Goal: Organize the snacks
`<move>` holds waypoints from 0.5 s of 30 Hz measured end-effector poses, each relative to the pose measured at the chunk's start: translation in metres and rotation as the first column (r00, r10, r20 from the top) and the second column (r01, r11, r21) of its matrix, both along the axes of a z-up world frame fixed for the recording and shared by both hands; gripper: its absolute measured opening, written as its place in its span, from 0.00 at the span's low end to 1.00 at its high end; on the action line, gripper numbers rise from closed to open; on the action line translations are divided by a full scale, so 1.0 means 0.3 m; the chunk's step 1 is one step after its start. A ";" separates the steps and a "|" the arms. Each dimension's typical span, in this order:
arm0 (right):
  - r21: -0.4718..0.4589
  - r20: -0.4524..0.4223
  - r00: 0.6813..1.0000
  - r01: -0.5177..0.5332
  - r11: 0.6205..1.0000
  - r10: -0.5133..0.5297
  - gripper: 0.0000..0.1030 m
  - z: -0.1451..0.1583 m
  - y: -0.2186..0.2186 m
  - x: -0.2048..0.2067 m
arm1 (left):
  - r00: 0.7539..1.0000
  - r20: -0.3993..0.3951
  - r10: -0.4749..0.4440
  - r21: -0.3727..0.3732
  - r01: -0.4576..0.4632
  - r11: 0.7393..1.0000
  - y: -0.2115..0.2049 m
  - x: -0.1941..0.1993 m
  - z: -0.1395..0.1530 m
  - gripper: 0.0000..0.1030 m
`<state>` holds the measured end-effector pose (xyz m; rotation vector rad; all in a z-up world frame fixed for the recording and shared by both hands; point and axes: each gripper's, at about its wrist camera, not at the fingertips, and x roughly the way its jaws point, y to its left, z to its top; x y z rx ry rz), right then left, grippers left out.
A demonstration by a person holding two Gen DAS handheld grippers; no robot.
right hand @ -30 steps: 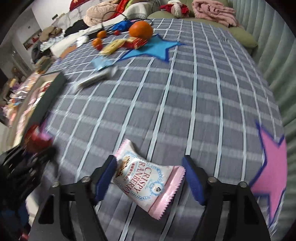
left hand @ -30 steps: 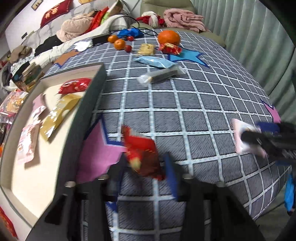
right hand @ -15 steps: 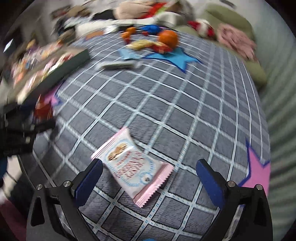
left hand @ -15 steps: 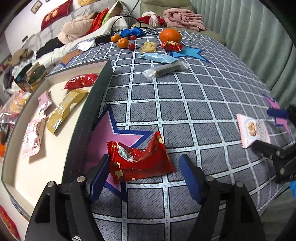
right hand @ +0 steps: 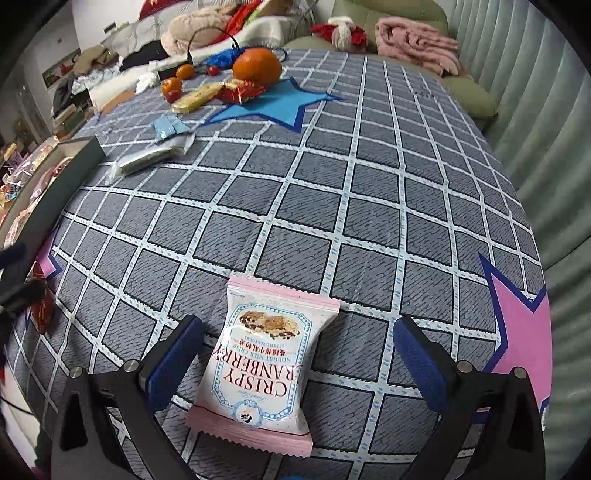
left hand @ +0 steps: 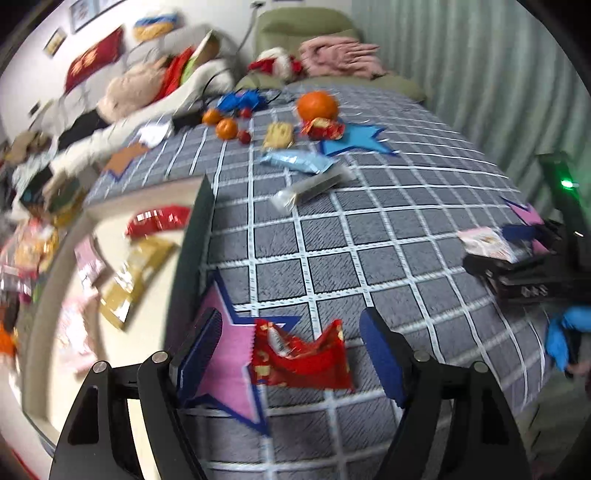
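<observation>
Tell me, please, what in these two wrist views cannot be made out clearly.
- Snack packets in the tray, left wrist view: motion blur hides their labels.
- Red packet, right wrist view: mostly hidden by the left gripper at the picture's edge.
- Pink packet, left wrist view: print too small, partly covered by the right gripper.

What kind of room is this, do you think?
Probably a lived-in home living room or bedroom: a table under a checked cloth strewn with snack packets and oranges, a green sofa holding a pink blanket, and pleated curtains alongside.
</observation>
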<state>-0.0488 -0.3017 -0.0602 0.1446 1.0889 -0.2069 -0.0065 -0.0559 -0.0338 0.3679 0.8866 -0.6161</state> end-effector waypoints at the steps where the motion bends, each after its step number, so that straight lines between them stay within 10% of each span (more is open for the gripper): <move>1: -0.002 0.010 1.000 -0.002 1.000 0.002 1.00 -0.001 0.000 -0.006 | 1.000 0.007 -0.028 0.004 0.028 1.000 0.010 -0.007 0.008 0.79; 11: -0.007 0.040 0.999 -0.006 1.000 0.006 1.00 0.003 0.022 -0.057 | 0.954 0.060 -0.293 0.267 0.267 0.926 -0.035 -0.083 -0.097 0.79; 15: -0.009 0.047 0.999 -0.005 1.000 0.005 1.00 0.004 0.020 -0.046 | 0.990 -0.008 -0.137 0.151 0.137 0.979 -0.054 0.004 -0.108 0.66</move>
